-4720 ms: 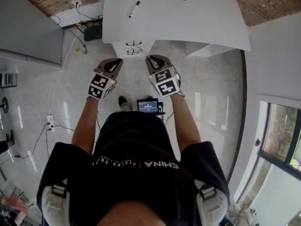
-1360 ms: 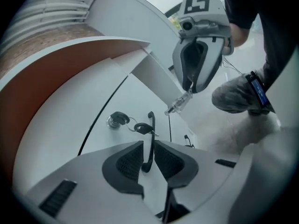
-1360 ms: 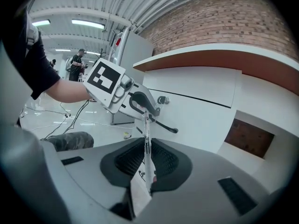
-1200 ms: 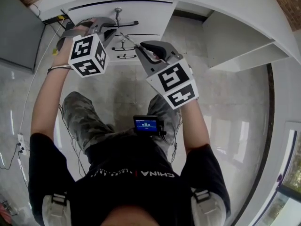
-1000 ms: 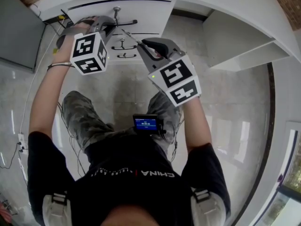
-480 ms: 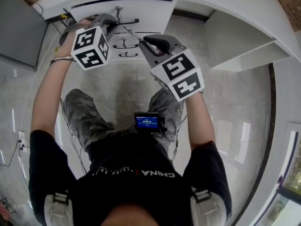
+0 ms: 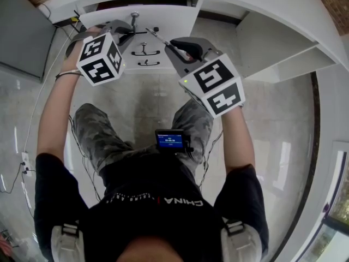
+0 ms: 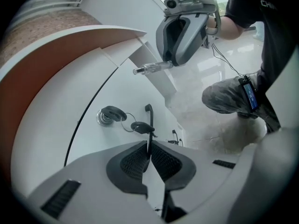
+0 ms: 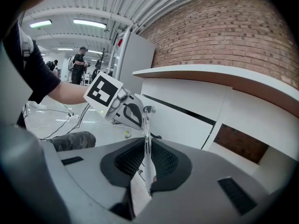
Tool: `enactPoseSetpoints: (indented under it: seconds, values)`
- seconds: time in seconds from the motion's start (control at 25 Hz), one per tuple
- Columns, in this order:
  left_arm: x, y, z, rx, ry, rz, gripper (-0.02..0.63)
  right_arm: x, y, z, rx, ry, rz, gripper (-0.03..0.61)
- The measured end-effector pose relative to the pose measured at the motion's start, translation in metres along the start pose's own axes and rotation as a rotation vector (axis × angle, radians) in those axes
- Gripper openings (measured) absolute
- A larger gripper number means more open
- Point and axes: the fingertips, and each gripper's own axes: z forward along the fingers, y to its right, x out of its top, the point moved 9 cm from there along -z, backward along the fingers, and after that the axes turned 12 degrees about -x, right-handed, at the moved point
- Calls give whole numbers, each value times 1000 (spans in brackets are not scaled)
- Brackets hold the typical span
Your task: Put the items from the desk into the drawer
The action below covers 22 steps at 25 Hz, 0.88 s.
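The white desk's top drawer [image 7: 163, 16] stands slightly pulled out, with a dark gap above its front. My left gripper [image 7: 126, 30] is shut on the drawer's black handle [image 8: 148, 125]. A key [image 8: 110, 113] sits in the lock beside the handle, and a second key hangs from its ring. My right gripper [image 7: 173, 43] hovers just right of the left one, shut on a clear pen [image 9: 146, 139] that points at the drawer front [image 9: 187, 125]. The left gripper view also shows the pen [image 8: 152, 68] sticking out of the right gripper [image 8: 184, 27]. The desk top's surface is hidden from here.
Two lower drawers with small black handles [image 7: 144, 63] sit under the top one. An open shelf bay [image 7: 272, 42] lies right of the drawers. A grey cabinet [image 7: 22, 31] stands left, with cables [image 7: 22, 162] on the floor. People [image 9: 79, 64] stand far off.
The person has come from standing back to crouching at the desk. In the last second the left gripper has pulled the top drawer out a little; the right gripper has drifted slightly right with the pen.
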Motion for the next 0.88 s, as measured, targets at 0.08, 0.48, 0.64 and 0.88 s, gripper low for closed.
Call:
enactPoseSetpoints:
  seconds: [0.08, 0.48, 0.64, 0.88]
  values:
    - [1, 9, -5, 0, 5, -5, 31, 4, -1, -6, 0, 4, -17, 53]
    - [7, 47, -28, -15, 38, -57, 31, 33, 2, -32, 39, -6, -156, 52]
    - [15, 67, -33, -18, 29, -64, 32, 48, 1, -45, 70, -16, -233, 52]
    - [15, 96, -29, 19, -4, -73, 32, 61, 3, -47, 111, -23, -297, 52]
